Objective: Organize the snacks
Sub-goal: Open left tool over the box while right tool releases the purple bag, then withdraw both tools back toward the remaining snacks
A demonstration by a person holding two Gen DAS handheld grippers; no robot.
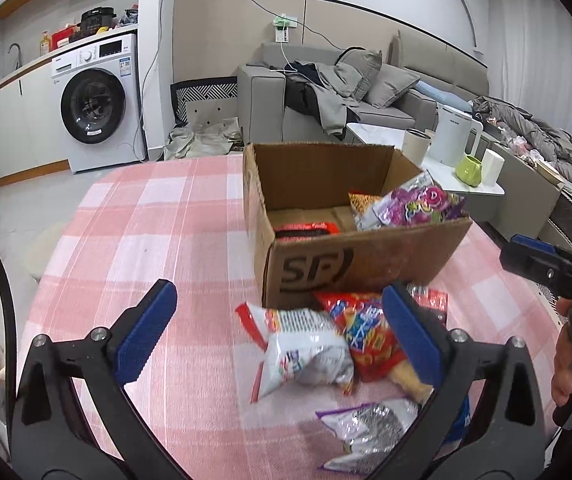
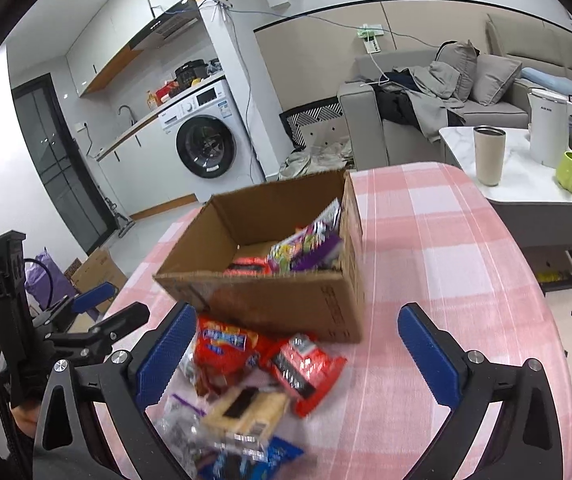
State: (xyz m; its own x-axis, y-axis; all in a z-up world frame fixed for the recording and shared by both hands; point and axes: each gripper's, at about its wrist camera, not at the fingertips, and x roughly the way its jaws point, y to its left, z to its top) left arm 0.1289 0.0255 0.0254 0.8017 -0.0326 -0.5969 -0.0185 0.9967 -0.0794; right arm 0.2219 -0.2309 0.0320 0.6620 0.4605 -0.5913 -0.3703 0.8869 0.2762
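Two hand-held grippers over a pink-checked table point(image 1: 146, 216), both pointing down toward a loose pile of snack packets just in front of an open cardboard box point(image 1: 361, 264). The left gripper point(image 1: 278, 332) and the right gripper point(image 2: 297, 352) each stand with jaws spread wide and nothing between the pads; neither touches a packet. The box already holds several snacks (a red pack lying flat, purple and orange bags leaning on the far-right wall). The step in hand is judged to be picking the next packet: it is best to choose one lying on top and apart from its neighbours, such as the white bag point(image 1: 301, 352) for the left gripper, close on its crumpled middle rather than a slippery edge, lift clear of the box's near wall, then release low inside. The left view shows the white bag and the red bag point(image 1: 365, 332) beside it clearly, and the right gripper only as a tip at the frame's edge; the right view alone shows the tan pack point(image 2: 246, 412) and the blue pack point(image 2: 282, 456) below it, though blurred.
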